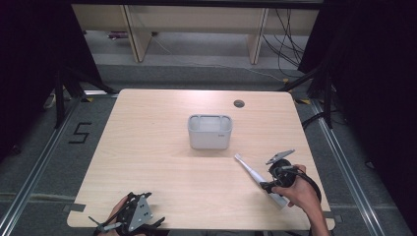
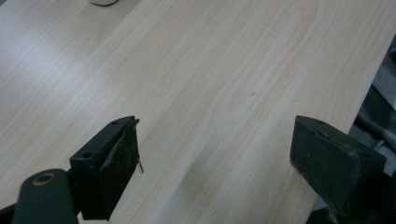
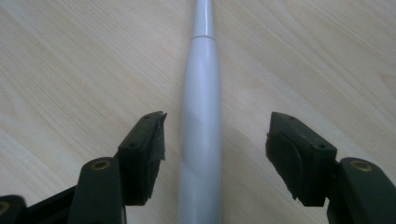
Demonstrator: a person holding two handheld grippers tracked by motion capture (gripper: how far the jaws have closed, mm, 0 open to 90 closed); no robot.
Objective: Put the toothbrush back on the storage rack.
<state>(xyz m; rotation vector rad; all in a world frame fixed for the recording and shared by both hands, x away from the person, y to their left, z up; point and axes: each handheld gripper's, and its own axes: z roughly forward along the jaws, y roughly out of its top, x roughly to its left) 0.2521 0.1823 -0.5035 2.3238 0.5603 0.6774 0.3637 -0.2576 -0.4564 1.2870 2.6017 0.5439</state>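
A white electric toothbrush [image 1: 252, 174] lies flat on the wooden table [image 1: 162, 162], its head pointing towards a grey-white holder [image 1: 210, 131] that stands at the table's middle. My right gripper [image 1: 272, 189] is held over the toothbrush's handle end. In the right gripper view the toothbrush [image 3: 201, 116] runs straight up between the jaws of that gripper [image 3: 215, 140]; they stand open, with a gap on each side of the handle. At the table's near left edge, my left gripper [image 1: 139, 197] is open over bare wood, and nothing lies between its jaws [image 2: 215, 149].
A round cable hole [image 1: 239, 103] sits in the table's far right part. Dark floor and rails surround the table, with desk legs and cables beyond its far edge. The holder's base [image 2: 103, 2] peeks in at the top of the left gripper view.
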